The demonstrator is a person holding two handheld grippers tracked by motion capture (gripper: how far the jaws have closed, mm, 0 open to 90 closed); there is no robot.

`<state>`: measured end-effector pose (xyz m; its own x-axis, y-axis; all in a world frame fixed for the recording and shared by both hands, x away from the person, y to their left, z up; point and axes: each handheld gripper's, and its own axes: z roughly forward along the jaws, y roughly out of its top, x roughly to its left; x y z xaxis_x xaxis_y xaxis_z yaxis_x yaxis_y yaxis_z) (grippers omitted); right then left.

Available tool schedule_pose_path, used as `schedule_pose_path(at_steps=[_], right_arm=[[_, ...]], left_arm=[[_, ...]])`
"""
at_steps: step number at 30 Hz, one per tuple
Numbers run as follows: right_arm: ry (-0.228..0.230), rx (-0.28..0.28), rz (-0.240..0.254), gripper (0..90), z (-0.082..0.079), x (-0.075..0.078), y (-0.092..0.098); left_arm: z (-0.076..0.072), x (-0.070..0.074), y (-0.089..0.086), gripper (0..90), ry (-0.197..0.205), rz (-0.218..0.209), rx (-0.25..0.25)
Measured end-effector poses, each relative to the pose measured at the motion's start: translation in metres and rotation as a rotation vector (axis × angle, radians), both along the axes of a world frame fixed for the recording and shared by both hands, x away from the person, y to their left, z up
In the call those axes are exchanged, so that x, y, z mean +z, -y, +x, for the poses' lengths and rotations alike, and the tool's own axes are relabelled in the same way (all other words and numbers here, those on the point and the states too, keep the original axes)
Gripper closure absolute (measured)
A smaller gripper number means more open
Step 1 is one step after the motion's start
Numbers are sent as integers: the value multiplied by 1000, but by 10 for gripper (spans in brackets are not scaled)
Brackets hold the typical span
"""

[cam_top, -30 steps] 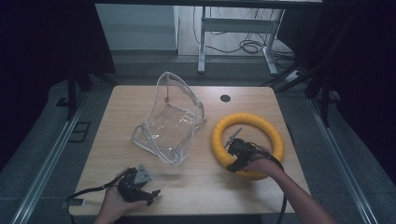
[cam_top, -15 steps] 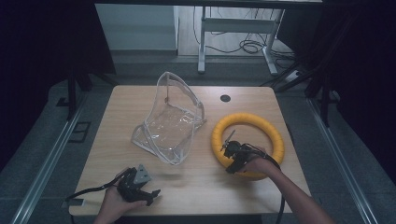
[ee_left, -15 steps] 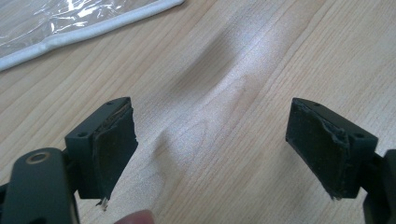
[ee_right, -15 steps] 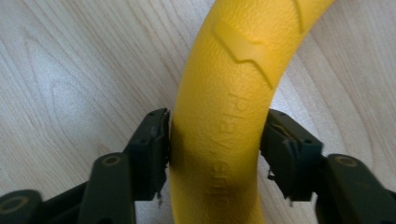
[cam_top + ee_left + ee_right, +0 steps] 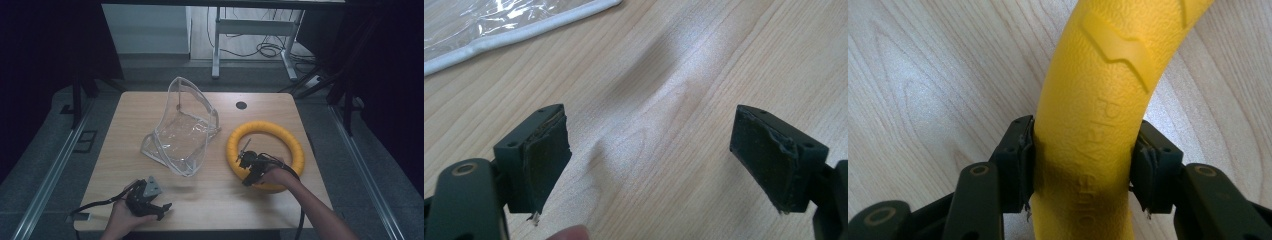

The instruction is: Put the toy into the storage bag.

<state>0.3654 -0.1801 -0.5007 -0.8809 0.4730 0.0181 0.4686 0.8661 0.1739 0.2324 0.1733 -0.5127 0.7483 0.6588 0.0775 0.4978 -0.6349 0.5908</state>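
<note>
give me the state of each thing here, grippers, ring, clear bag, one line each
left gripper: open, jaws wide apart over bare wood, holding nothing
right gripper: shut on the yellow ring, one jaw on each side of its tube
yellow ring: lying flat on the table, gripped at its near edge
clear plastic bag: standing open, mouth gaping, looks empty, untouched
table: wooden, bare between the two grippers

yellow ring (image 5: 1098, 115) | embossed lettering, partly legible: "PLAY" | rest unclear

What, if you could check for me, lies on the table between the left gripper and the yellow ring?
Only bare wooden table, as the high view shows, between the left gripper and the yellow ring; the clear plastic bag lies farther back.
</note>
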Motion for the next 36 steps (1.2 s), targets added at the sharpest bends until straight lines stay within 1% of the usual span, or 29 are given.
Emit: schedule_pose_path(at_steps=[3, 5, 8, 9, 10, 11, 14, 17, 18, 19, 21, 22, 23, 25, 28, 30, 36], right_arm=[[9, 4, -14, 503, 0, 1, -1], [4, 7, -21, 507, -1, 2, -1], [13, 4, -16, 510, -1, 4, 1], [10, -3, -3, 510, -1, 6, 2], [17, -2, -1, 512, -1, 9, 3], [18, -5, 22, 513, 0, 12, 5], [43, -10, 39, 515, 0, 23, 10], [63, -30, 73, 516, 1, 34, 15], [73, -23, 83, 516, 1, 37, 18], [78, -35, 91, 516, 1, 41, 19], [93, -32, 103, 516, 1, 46, 21], [93, -37, 113, 517, 1, 49, 22], [98, -49, 135, 517, 1, 56, 25], [105, -47, 144, 518, 1, 58, 26], [152, -65, 162, 520, 1, 67, 29], [174, -69, 177, 520, 0, 74, 33], [228, -105, 270, 520, -3, 95, 42]], left_arm=[[0, 0, 0, 160, 1, 2, 0], [0, 0, 0, 161, 3, 0, 2], [0, 1, -1, 161, 7, 0, 4], [0, 1, -1, 161, 7, -2, 5], [0, 1, -1, 160, 7, -3, 5], [0, 1, -1, 161, 7, -3, 5], [0, 1, -1, 161, 7, -2, 5], [0, 2, -1, 161, 9, -3, 7], [0, 2, -1, 161, 9, -4, 7], [0, 2, -1, 161, 9, -4, 7], [0, 1, -1, 161, 8, -4, 6], [0, 1, -1, 161, 8, -4, 7], [0, 2, -1, 161, 9, -4, 7], [0, 2, -1, 161, 9, -5, 7], [0, 1, -1, 161, 9, -3, 7], [0, 1, -1, 161, 9, -3, 7], [0, 2, -1, 161, 10, -5, 8]])
